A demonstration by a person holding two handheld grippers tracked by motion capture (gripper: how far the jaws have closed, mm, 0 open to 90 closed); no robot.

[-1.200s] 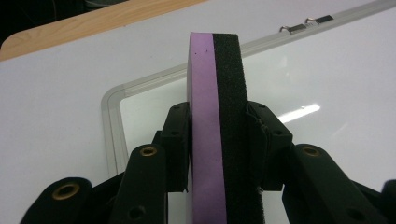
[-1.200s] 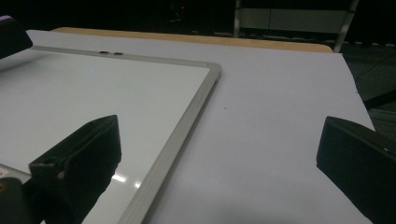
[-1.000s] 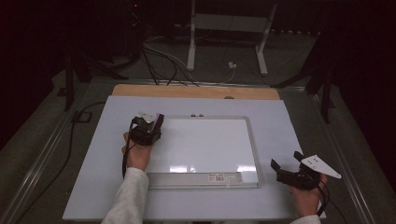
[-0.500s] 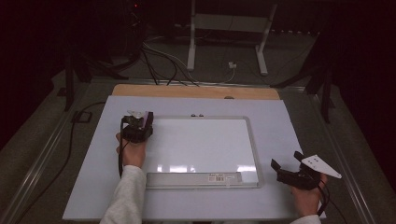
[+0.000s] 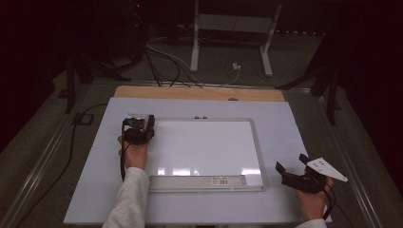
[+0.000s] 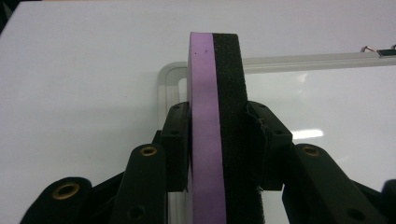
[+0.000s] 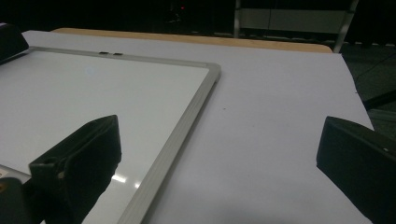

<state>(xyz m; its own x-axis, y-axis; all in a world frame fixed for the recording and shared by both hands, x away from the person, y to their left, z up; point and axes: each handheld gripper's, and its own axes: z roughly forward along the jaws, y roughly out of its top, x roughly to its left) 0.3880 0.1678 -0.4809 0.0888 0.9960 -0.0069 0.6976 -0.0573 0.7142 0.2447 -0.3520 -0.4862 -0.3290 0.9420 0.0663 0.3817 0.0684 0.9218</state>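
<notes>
On the white surface lies one whiteboard, flat, with a light metal frame and a marker tray along its near edge. A strip of bare wood shows at the far edge of the surface. Beyond it the room is dark: a floor with several loose cables and the two white legs of a stand.

Surface margins: a broad white band runs left of the whiteboard, a narrower one to its right, and a band along the near edge in front of the tray. Metal rails border the surface left and right. The right-hand band, as the right gripper view shows, carries nothing between the frame corner and the surface edge.

Count: one whiteboard, one eraser, two grippers, two small clips on the far frame edge.

Left gripper: positioned at the far left corner of the whiteboard, held by a hand in a light sleeve. Its jaws pinch one eraser, a purple foam layer backed with black felt, standing on edge between the pads. The eraser sits over the rounded frame corner; contact with the board cannot be determined.

Right gripper: held near the near right corner of the whiteboard, over the bare surface. Its jaws are spread wide with nothing between them. A grey three-cornered plate sits on top.
</notes>
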